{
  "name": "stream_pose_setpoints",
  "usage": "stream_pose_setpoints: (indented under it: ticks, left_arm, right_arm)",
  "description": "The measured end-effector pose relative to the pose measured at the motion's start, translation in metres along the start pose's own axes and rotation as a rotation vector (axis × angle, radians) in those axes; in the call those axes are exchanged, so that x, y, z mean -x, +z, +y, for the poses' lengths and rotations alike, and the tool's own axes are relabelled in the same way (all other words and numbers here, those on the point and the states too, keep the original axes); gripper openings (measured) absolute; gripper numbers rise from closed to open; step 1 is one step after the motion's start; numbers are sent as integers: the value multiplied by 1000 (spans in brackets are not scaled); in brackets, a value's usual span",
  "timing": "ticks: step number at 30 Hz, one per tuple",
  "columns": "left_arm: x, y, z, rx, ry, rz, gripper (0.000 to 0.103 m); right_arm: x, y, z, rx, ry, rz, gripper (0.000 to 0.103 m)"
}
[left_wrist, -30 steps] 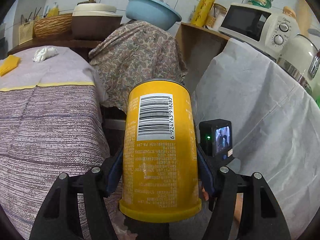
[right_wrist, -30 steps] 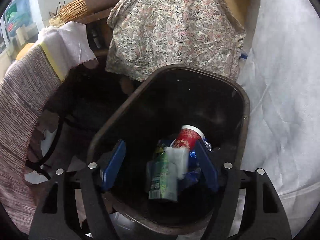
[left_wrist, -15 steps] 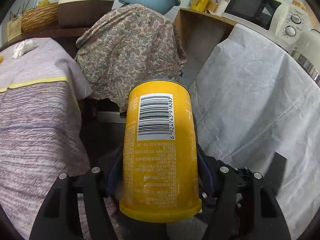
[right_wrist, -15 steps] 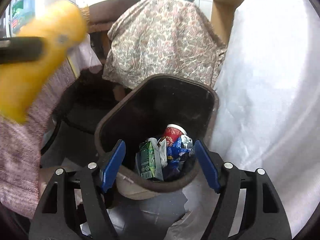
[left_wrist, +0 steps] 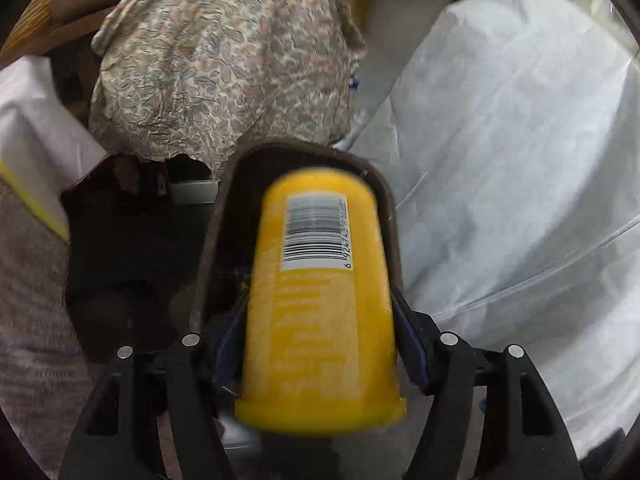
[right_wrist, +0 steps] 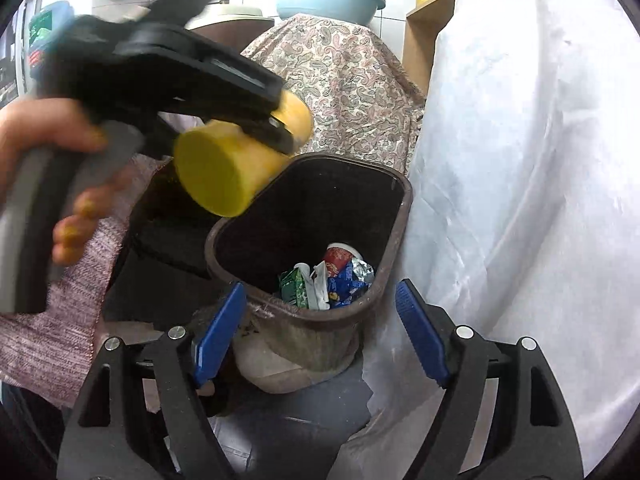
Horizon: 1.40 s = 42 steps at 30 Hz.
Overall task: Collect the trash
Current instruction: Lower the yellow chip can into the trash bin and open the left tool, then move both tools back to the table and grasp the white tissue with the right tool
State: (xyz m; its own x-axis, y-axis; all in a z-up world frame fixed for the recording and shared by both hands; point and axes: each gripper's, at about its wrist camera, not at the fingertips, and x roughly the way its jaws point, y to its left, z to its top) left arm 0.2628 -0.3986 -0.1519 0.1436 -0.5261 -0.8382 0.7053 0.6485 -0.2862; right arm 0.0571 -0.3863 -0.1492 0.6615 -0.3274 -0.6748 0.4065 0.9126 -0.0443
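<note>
The left gripper [left_wrist: 320,332] has its blue pads [left_wrist: 412,344] pressed against the two sides of the yellow can [left_wrist: 320,300], gripping it about mid-body so that its lidded end faces the camera and its far end points forward and down; the can reads as blurred, so the exact tilt is hard to fix; held this way, the far end leads toward the mouth of the brown trash bin [left_wrist: 390,216], which shows directly behind and around the can in the left wrist view, and that suggests the can is being lined up for a drop rather than set down; from the right wrist view the same can hangs above the near-left part of the bin's rim, apart from it, with the person's hand [right_wrist: 60,168] wrapped on the gripper handle; the right gripper [right_wrist: 320,332] holds nothing, its blue pads [right_wrist: 420,336] spread wide apart, hovering low in front of the bin, probably kept back to leave the opening free; inside the bin lie a red cup [right_wrist: 340,254], a green carton [right_wrist: 294,286] and a blue wrapper [right_wrist: 348,286], piled toward the near wall, so there is room for the can; around the bin stand a paisley cloth [right_wrist: 344,80] behind it and a white sheet [right_wrist: 520,160] draped just beside its right wall, close enough that a wide release could send the can against the sheet.
</note>
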Motion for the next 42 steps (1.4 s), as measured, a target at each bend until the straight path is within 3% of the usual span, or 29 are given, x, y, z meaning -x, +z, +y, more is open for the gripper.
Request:
stream_pose_setpoints:
  ticks: [4,9,19,23,28,32,42]
  left_arm:
    - [-8,1,2,-2,30,18,85]
    - [6,4,-4,-7,26,4,85]
    - [123,0,-8,-43,2,-254,92]
    - [168,-10,-2,-70,30,-340,94]
    - [217,-27,25,-62,100,-419,96]
    - [252,-44,58,-28,176,-462,96]
    - [308,-90,157,88,365,-477,96]
  right_arm:
    - [2,-1,6,18,17,-1,78]
    - [8,-1,13,14,38,-20,78]
    - [20,19,20,34,47,-65,80]
    - [27,36,20,16,56,-94,81]
    - [38,68,39,36,103,-146,89]
    - [43,99,62,63,175,-191,90]
    - [35,169,154,207,412,-184,94]
